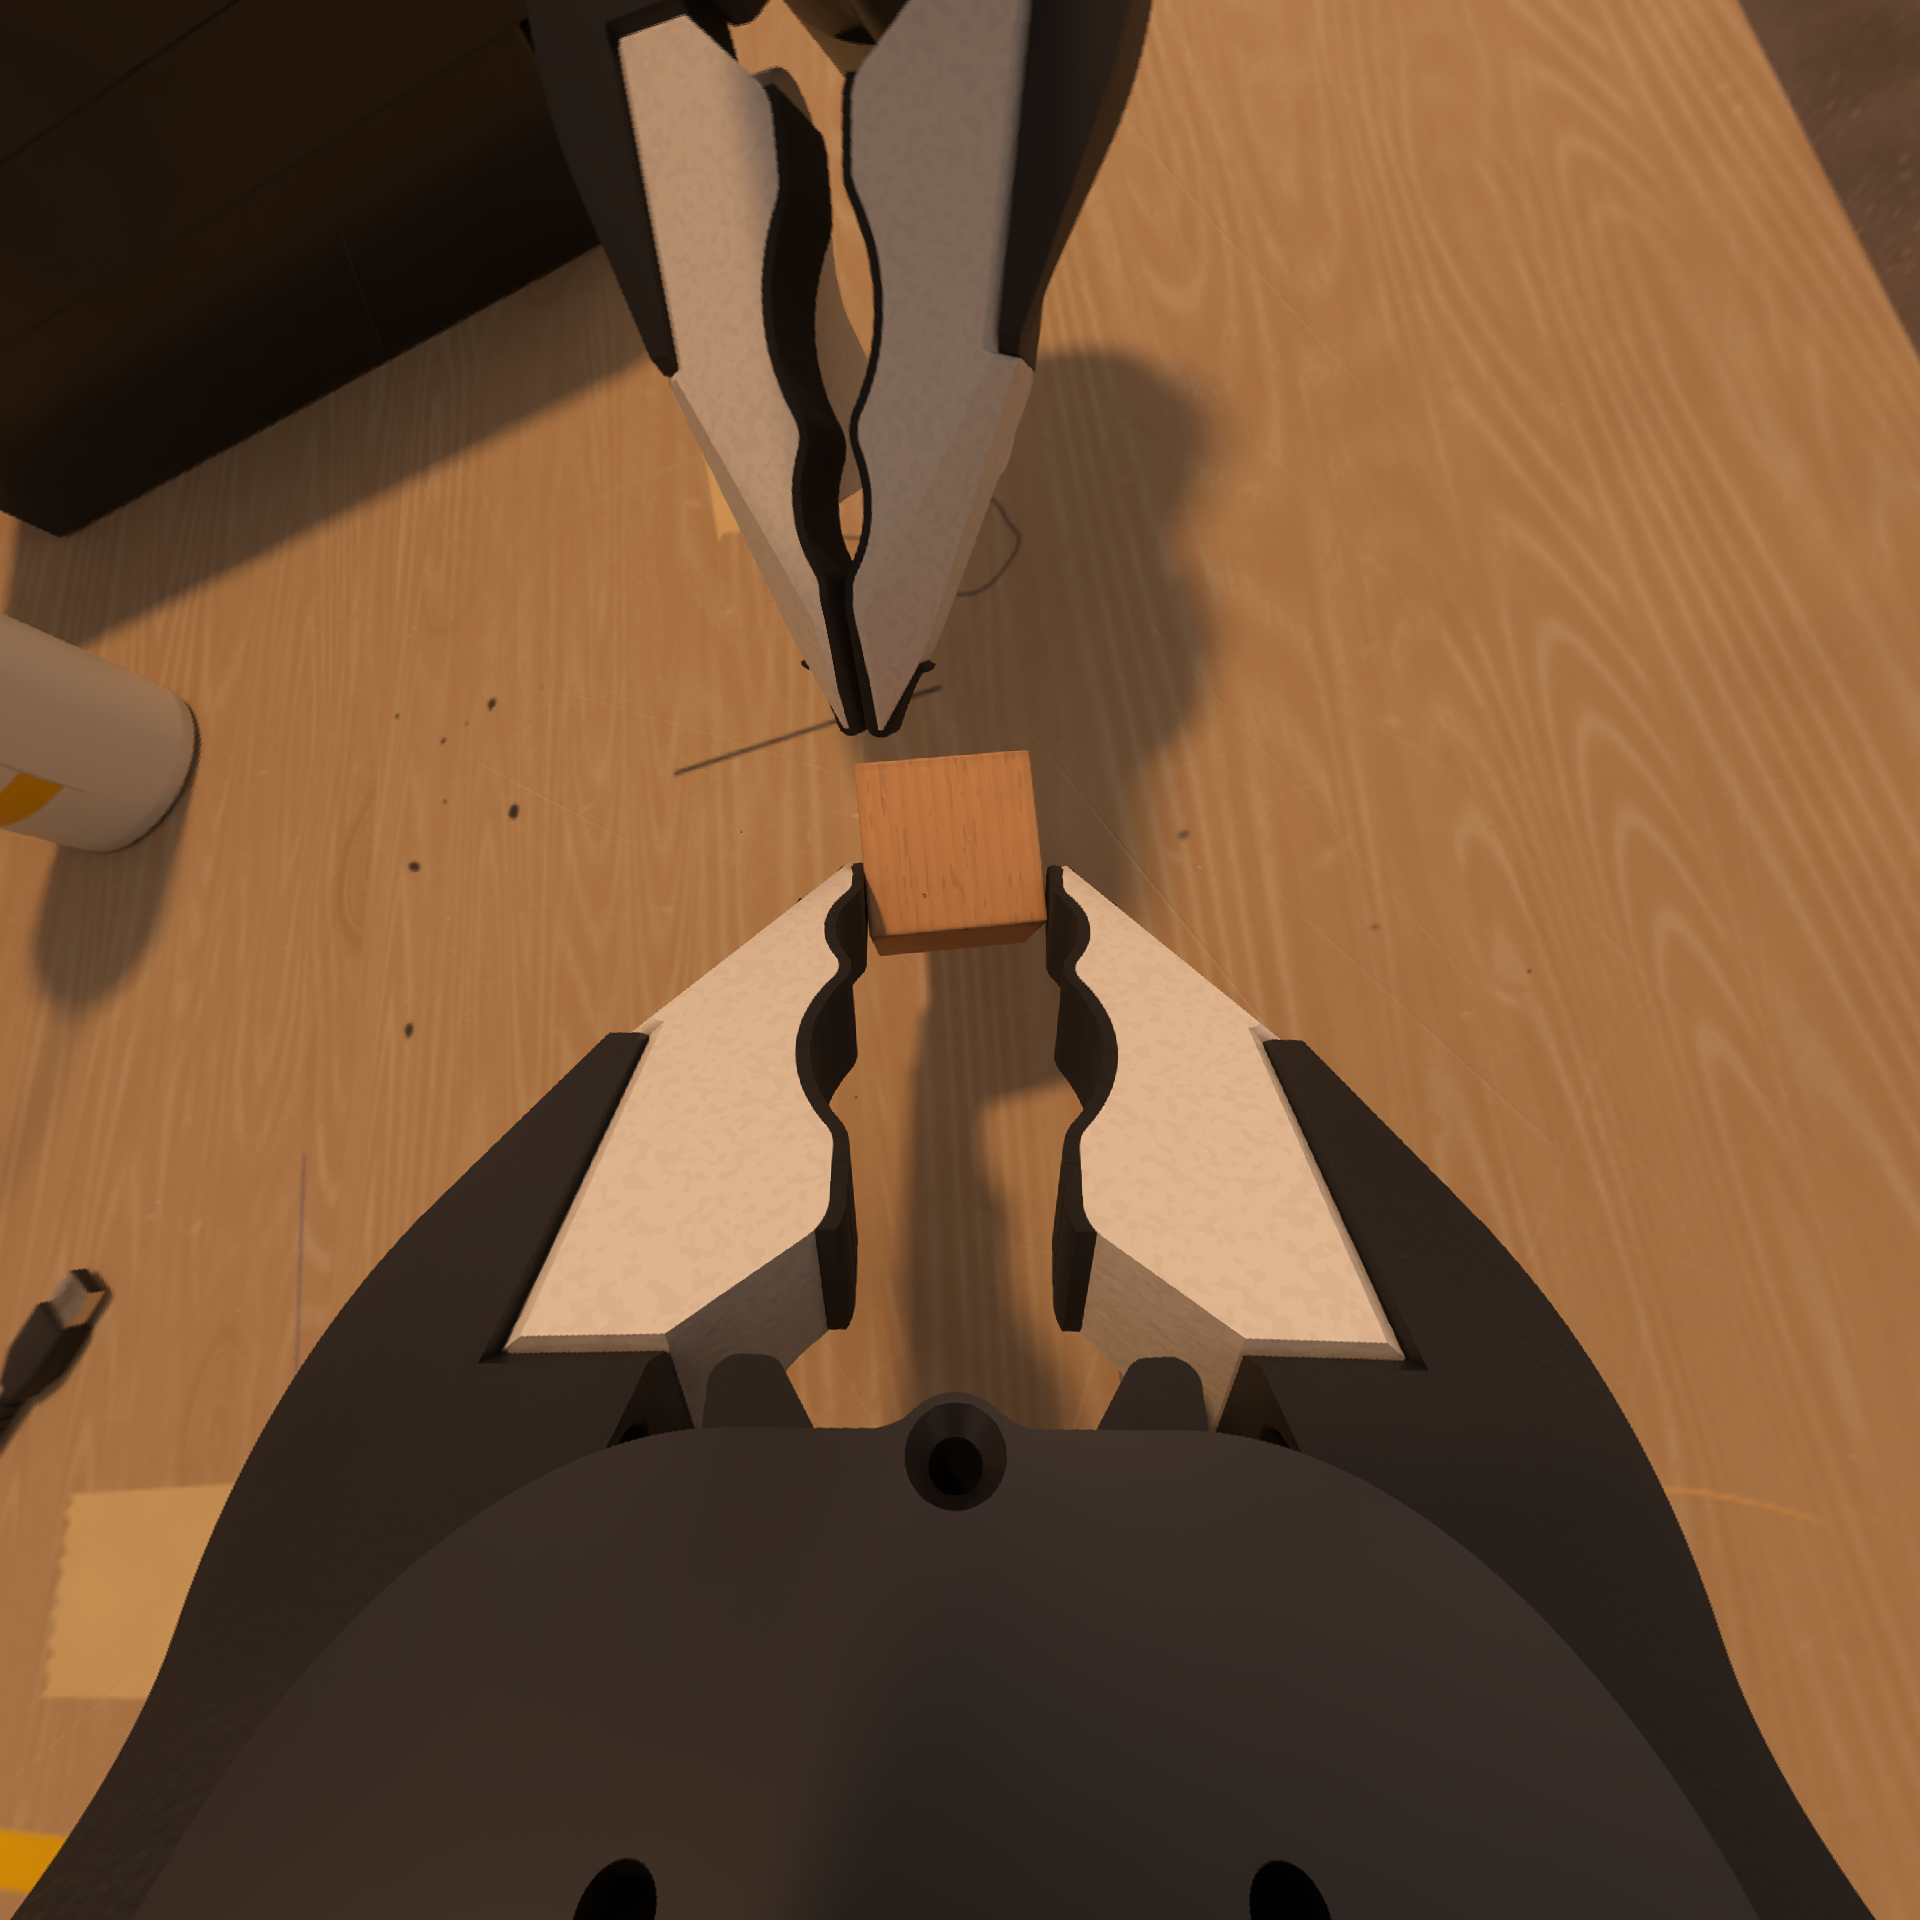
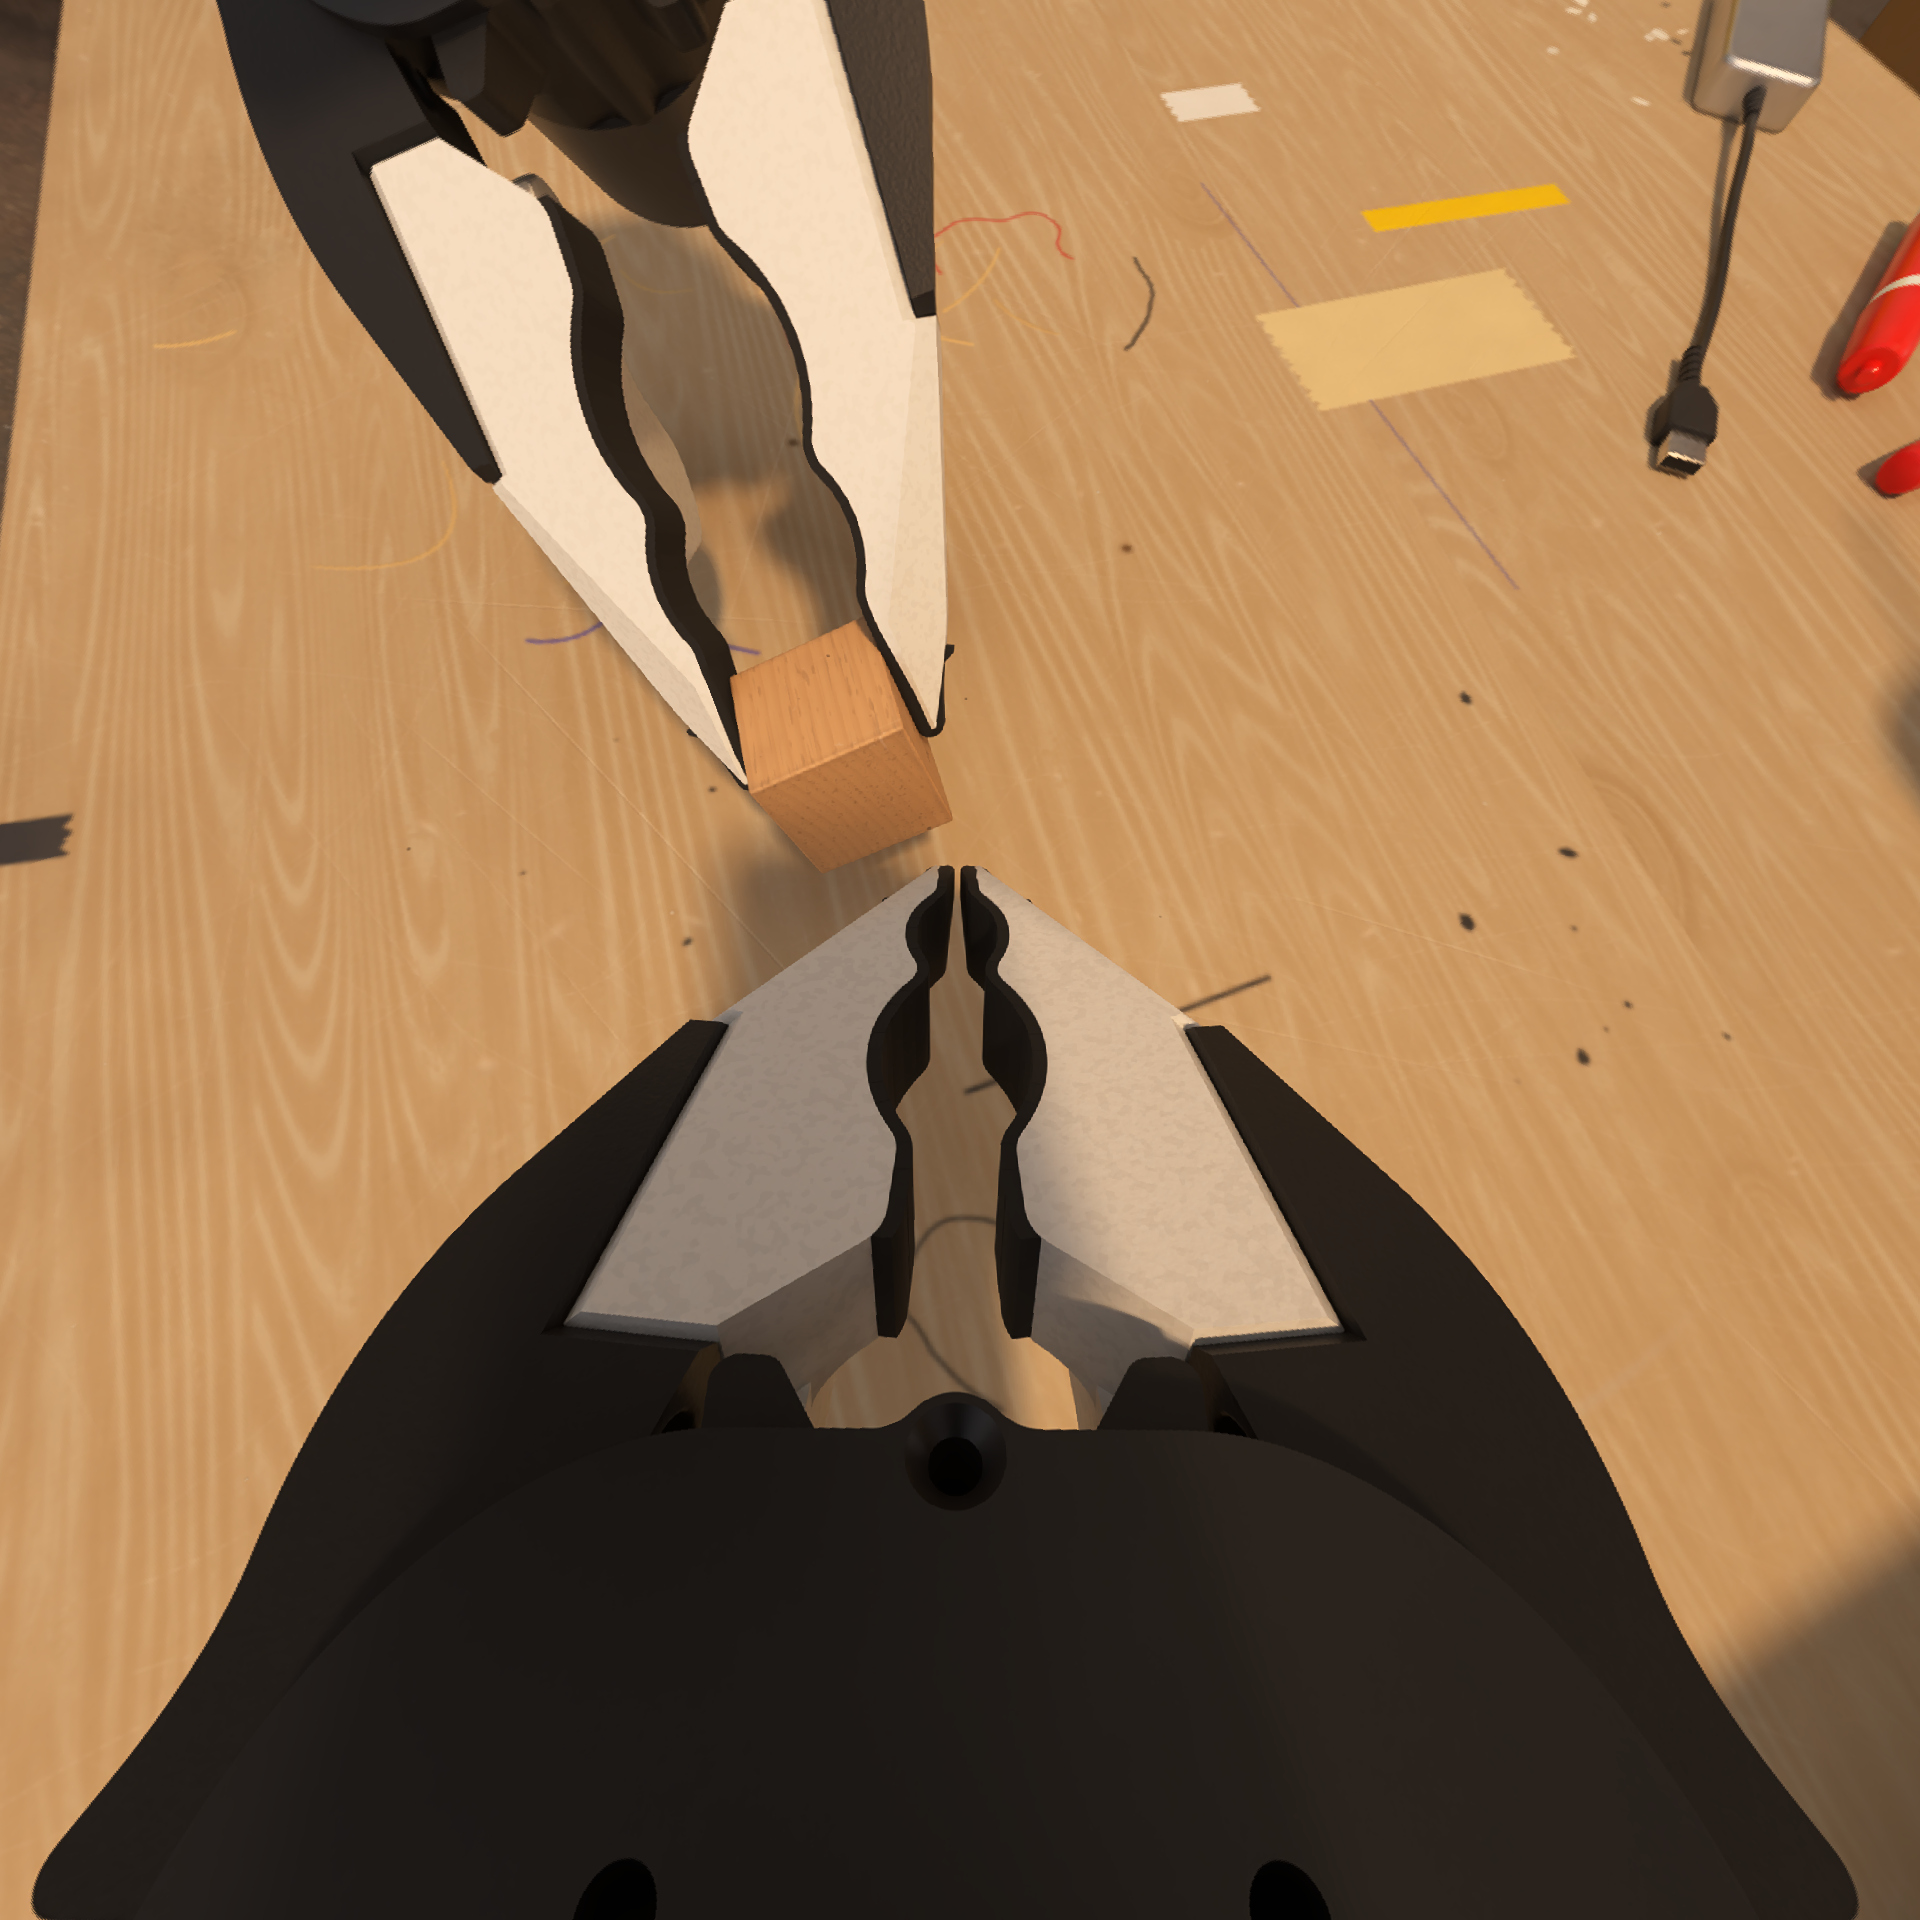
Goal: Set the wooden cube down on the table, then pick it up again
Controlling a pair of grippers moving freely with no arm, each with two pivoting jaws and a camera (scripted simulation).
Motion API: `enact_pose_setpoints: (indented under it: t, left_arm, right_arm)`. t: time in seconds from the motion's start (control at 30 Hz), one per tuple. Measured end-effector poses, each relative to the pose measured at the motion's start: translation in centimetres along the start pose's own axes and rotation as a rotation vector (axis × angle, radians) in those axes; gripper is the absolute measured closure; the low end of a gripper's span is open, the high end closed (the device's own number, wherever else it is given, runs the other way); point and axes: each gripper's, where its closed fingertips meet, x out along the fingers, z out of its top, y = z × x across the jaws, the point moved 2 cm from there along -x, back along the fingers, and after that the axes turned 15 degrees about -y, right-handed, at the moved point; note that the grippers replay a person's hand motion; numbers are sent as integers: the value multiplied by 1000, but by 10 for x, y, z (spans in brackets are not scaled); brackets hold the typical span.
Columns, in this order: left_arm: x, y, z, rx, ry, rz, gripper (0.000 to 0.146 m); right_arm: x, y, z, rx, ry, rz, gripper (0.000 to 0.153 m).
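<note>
Your left gripper (image 1: 952,894), the black one with pale textured fingers, has its jaws parted about a cube-width, and the small light-brown wooden cube (image 1: 950,847) sits right between the fingertips, both tips pressed against its side faces. So it's clamped on the block, only by the very ends of the fingers, with most of the cube sticking out past them. From the right wrist camera the block looks low over the grained wooden table (image 1: 1455,727); I can't really tell whether its bottom face is touching the surface or hanging just above.

Your right gripper (image 2: 956,878) is pinched nearly together with nothing in it, tips pointing at the cube from the opposite side, just beside it but not touching.

The bit that matters for you: the cube lies dead ahead of the left tips, no long axis to worry about, and the left is the one on it. I'd say lower, let go, then re-grip deeper.
</note>
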Motion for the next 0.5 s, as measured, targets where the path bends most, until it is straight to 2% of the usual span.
enact_pose_setpoints:
  t: [0.13, 0.37, 0.5]
  left_arm:
    - [0, -2, -2, 68, 13, 3, 112]
    - [3, -5, -9, 252, 105, 34, 112]
    - [4, -7, -12, 282, 126, 54, 112]
  right_arm:
    - [0, 2, -1, 20, -1, 29, 152]
    - [2, 6, -7, -53, 64, 29, 152]
    - [4, 6, -10, -54, 88, 9, 153]
